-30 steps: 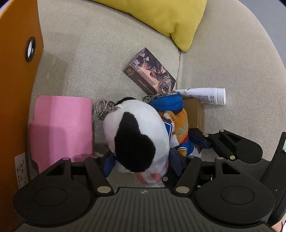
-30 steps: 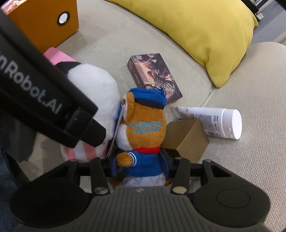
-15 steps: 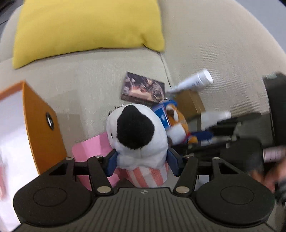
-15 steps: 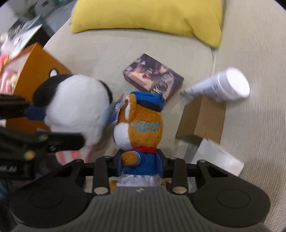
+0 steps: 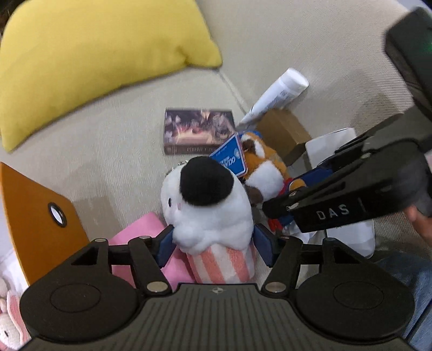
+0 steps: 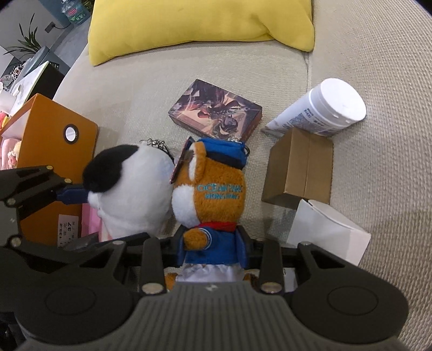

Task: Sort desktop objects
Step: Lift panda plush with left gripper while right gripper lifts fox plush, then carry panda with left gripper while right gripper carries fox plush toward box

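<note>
The panda plush (image 5: 208, 208) is pinched upright in the left hand-held gripper (image 5: 213, 244), the fox plush (image 6: 213, 194) in the right hand-held gripper (image 6: 212, 249), with the orange box (image 6: 54, 151) lying leftward.

Black ribbed claw (image 5: 213, 243), blue pads (image 5: 165, 247), silver screws, "DAS" lettering

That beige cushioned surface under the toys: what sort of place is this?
Probably a living room sofa rather than a desk: ribbed beige seat cushions, a yellow pillow resting on them, and a houseplant in the background.
</note>
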The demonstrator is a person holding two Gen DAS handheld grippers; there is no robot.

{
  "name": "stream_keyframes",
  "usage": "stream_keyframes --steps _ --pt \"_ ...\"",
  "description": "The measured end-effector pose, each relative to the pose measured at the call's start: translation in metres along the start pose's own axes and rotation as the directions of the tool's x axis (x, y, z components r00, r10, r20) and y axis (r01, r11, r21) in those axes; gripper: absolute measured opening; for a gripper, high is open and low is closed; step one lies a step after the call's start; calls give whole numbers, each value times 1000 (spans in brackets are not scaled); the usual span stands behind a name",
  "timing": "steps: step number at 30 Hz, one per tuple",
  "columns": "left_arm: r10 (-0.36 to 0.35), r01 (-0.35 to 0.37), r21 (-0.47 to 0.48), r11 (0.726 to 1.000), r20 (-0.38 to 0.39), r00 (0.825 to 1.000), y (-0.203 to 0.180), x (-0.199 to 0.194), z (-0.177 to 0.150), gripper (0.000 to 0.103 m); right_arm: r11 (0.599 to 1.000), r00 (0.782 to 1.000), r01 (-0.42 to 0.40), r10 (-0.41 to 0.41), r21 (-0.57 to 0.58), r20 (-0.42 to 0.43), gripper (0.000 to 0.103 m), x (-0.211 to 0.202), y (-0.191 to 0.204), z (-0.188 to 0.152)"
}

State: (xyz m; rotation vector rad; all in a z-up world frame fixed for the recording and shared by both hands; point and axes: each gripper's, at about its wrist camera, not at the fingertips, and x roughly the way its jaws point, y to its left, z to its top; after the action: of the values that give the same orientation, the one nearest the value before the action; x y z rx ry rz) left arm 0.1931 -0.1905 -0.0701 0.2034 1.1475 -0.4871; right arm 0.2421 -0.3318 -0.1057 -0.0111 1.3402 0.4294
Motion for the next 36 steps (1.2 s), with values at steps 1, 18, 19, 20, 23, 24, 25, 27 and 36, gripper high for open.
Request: stream_keyframes --steps 1,18,19,20,23,24,25,27,36 --pt "5 -5 9 1000 32 999 0 -3 -4 74 1000 1000 3 -3 -4 0 38 0 0 0" --pt "-9 23 -162 987 88 996 6 4 -24 71 999 1000 20 -20 -31 9 39 6 2 1" --pt "-8 23 -164 986 90 996 7 4 -24 69 999 1000 21 -21 -35 9 40 6 3 0" --pt "-10 26 -169 985 92 996 7 4 -24 68 999 1000 23 -22 -36 10 40 7 4 0" --pt "-20 37 -184 982 93 995 11 4 -24 65 999 1000 24 -24 -30 15 39 7 3 0" --pt "-22 40 -189 981 93 995 12 4 -24 64 999 1000 23 -23 -25 17 38 6 3 -1" --pt "-24 42 -195 980 96 995 12 2 -24 63 1000 1000 23 -22 -20 19 38 5 4 -1" --pt "-26 47 -203 978 106 994 13 -2 -24 63 999 999 27 -26 -18 29 37 0 6 -2" --pt "-75 111 -214 970 172 982 17 -45 -22 62 1000 992 22 -25 21 121 37 -45 11 -14"
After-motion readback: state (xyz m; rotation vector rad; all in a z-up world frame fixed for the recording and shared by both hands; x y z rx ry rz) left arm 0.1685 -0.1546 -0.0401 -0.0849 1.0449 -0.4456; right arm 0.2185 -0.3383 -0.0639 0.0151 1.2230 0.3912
